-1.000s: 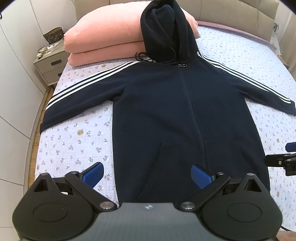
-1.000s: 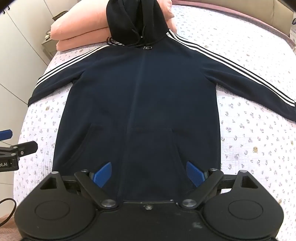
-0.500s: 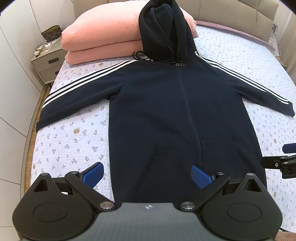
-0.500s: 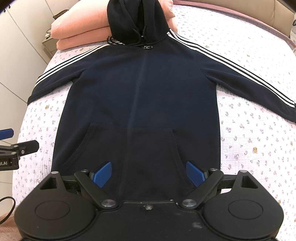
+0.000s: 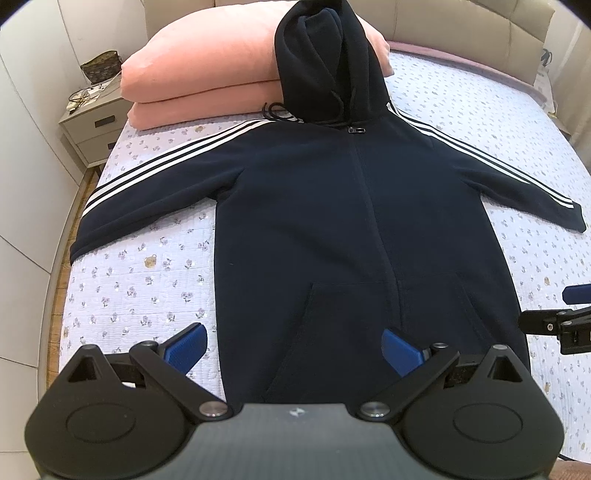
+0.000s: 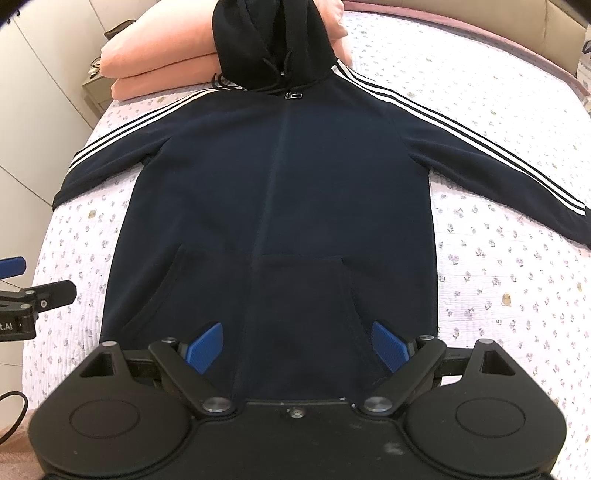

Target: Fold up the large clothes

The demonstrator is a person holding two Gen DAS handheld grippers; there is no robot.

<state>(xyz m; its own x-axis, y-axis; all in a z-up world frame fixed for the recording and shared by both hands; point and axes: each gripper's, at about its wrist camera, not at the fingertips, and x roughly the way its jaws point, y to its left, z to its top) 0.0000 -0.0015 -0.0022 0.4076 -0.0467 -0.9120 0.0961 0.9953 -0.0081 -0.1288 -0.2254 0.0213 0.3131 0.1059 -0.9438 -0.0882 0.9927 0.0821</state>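
A dark navy zip hoodie [image 5: 332, 206] with white sleeve stripes lies flat, front up, on the bed, sleeves spread out to both sides. Its hood [image 5: 328, 62] rests up against the pink pillows. It also fills the right wrist view [image 6: 288, 192]. My left gripper [image 5: 291, 347] is open and empty, above the hem's left part. My right gripper [image 6: 295, 343] is open and empty, above the hem's right part. Each gripper shows at the edge of the other's view, the right one in the left wrist view [image 5: 561, 317], the left one in the right wrist view [image 6: 26, 291].
Two stacked pink pillows [image 5: 207, 74] lie at the head of the bed. The bed has a floral quilt [image 5: 147, 266] and a padded headboard [image 5: 461, 22]. A bedside cabinet [image 5: 92, 129] with a small bag stands at the left, beside white wardrobe doors [image 5: 26, 147].
Both grippers have pulled back and up a little, so more of the hoodie and both sleeve ends show. The hoodie has not moved. Both stay open.
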